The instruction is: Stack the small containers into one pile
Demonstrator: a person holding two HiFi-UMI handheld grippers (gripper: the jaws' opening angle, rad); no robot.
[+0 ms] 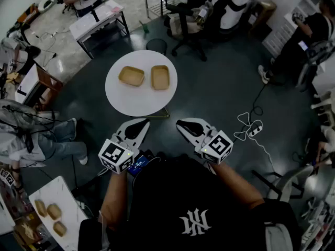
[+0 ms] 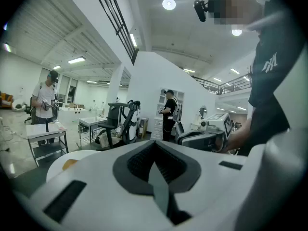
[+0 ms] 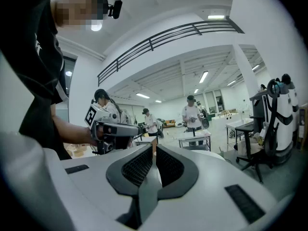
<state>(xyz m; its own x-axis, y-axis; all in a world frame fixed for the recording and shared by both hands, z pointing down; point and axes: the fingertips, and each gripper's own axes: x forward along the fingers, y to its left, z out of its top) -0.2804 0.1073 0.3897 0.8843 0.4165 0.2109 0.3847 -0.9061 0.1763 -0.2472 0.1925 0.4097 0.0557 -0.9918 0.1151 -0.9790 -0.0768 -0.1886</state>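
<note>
Head view alone shows left container (image 1: 131, 76) beside right container (image 1: 160, 77).

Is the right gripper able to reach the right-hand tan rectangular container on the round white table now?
Probably yes: nothing stands between the right gripper and the right-hand tan rectangular container on the round white table, though its jaws are shut.

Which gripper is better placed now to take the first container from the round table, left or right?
Left, by a small margin. The left gripper points at the near edge of the round table, below the left container; the right gripper sits off to its right. Both are shut and empty.
</note>
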